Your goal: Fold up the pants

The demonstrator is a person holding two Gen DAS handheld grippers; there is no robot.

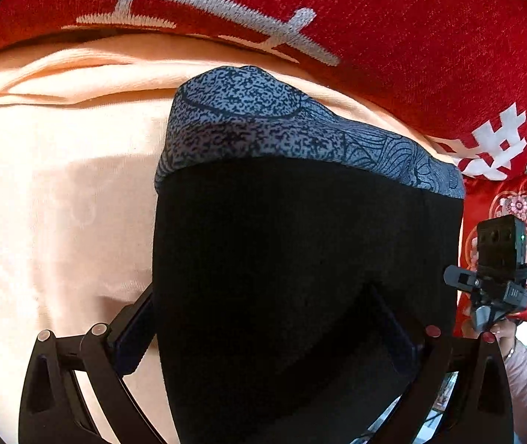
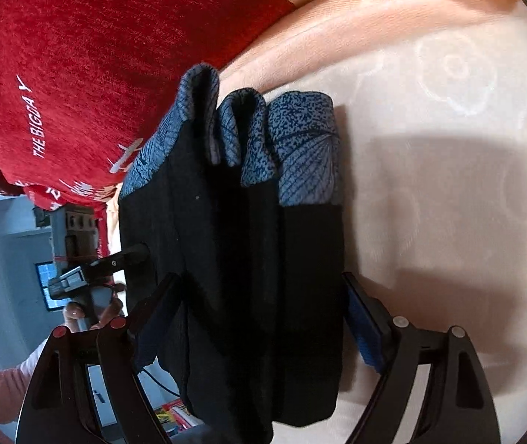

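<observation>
The pants (image 1: 300, 259) are black with a blue-grey patterned band at the far end, folded into a thick bundle. My left gripper (image 1: 267, 318) is shut on the pants, which fill the space between its fingers. In the right wrist view the pants (image 2: 248, 259) hang as several stacked layers, and my right gripper (image 2: 259, 318) is shut on them too. Both hold the bundle above a peach sheet (image 1: 59, 203). The right gripper's body (image 1: 496, 270) shows at the right of the left wrist view, and the left gripper's body (image 2: 85, 273) shows at the left of the right wrist view.
A red blanket with white embroidery (image 1: 374, 18) lies along the far edge of the peach sheet (image 2: 448, 166). A red patterned cushion (image 1: 511, 222) stands at the right. A room with a window (image 2: 46, 288) shows beyond the bed.
</observation>
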